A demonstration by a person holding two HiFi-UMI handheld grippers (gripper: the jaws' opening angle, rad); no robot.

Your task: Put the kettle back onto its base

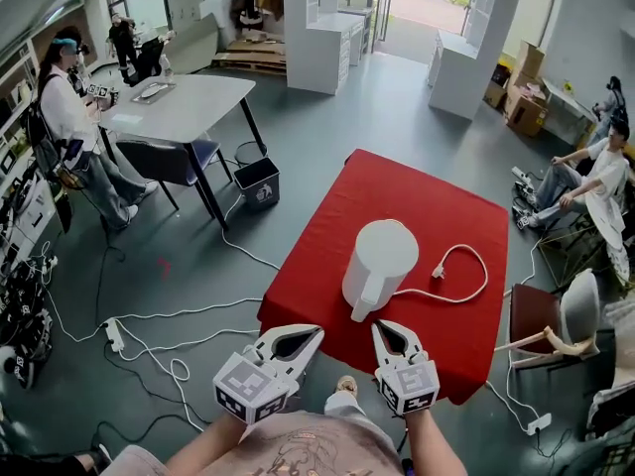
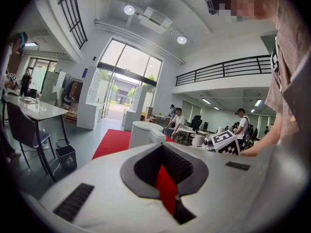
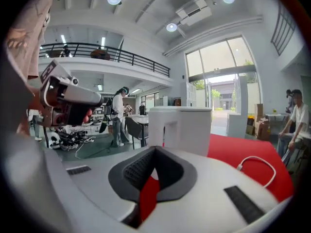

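Status: tall white plastic kettle (image 1: 382,261) stood upright near the middle of the red-clothed square table (image 1: 317,266), handle turned to about 6 o'clock, toward the grippers. A thin white power cord (image 1: 466,288) ran out from under it toward 3 o'clock, its plug lying loose on the cloth. The base was not visible beneath the body. Judged seated on it, so placing looked done and only backing away was left.

Left gripper (image 1: 310,333): clenched, nothing between the jaws. Right gripper (image 1: 382,327): likewise clenched and empty. Both sat over the table's 6 o'clock edge, apart from the kettle.

Room: bare cloth all round the kettle. The cord loop at 3 o'clock was the only snag. A pale chair (image 1: 571,315) stood just beside the table at 4 o'clock. Grey floor lay open at 9 o'clock.
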